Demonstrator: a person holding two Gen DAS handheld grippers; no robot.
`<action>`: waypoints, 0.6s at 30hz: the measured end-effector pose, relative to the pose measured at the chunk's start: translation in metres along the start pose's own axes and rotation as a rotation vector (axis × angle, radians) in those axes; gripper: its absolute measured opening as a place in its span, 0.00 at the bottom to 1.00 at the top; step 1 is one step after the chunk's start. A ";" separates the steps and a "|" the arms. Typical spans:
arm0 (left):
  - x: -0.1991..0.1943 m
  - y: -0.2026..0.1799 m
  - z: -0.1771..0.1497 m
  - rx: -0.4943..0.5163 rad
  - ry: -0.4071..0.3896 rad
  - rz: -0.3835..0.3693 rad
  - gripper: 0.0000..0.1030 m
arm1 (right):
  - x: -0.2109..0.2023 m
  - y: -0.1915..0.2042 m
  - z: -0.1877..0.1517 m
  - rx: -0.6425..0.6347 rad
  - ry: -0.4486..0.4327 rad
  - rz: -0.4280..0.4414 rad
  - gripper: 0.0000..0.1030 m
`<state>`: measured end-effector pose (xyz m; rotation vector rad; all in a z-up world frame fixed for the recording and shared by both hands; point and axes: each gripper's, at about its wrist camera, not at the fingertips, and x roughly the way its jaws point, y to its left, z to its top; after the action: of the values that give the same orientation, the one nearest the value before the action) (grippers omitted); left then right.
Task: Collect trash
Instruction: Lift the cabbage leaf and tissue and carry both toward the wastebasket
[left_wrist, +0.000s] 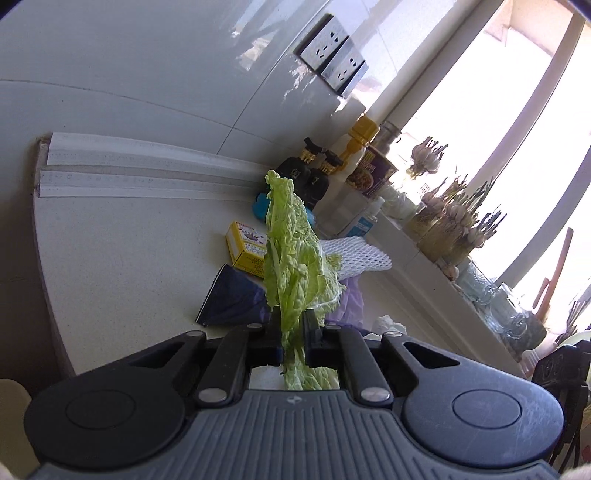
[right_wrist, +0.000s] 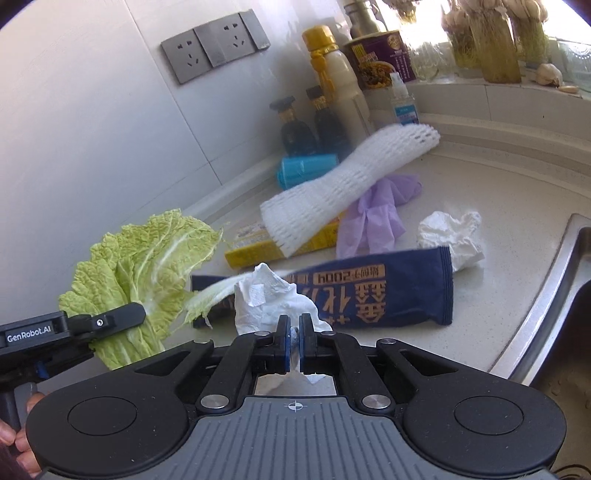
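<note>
— What do the claws hold over the kitchen counter?

— The left gripper (left_wrist: 291, 334) pinches a pale green cabbage leaf (left_wrist: 291, 251), its length running forward; the right gripper (right_wrist: 294, 332) clamps crumpled white tissue (right_wrist: 273, 299).

— What lies beyond?

— A dark blue wrapper (right_wrist: 388, 291), nearer the right.

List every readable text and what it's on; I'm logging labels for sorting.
"GenRobot.AI": on the left claw's body.
"2009": upside down on the blue packet, beside large Chinese characters I can't transcribe reliably.
Yellow box, purple cup, small spray bottle: print too small or blurred.
</note>
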<state>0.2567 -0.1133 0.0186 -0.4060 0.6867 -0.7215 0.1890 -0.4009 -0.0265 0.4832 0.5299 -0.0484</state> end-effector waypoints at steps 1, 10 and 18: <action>-0.006 0.000 0.001 0.000 -0.009 -0.003 0.08 | -0.003 0.003 0.001 0.005 -0.009 0.011 0.03; -0.059 0.009 0.009 0.008 -0.070 -0.005 0.08 | -0.033 0.037 0.008 -0.012 -0.065 0.051 0.03; -0.069 0.013 0.015 -0.003 -0.058 -0.045 0.08 | -0.041 0.054 0.011 -0.033 -0.078 0.072 0.03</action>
<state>0.2348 -0.0532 0.0516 -0.4443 0.6257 -0.7484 0.1681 -0.3608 0.0254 0.4656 0.4356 0.0103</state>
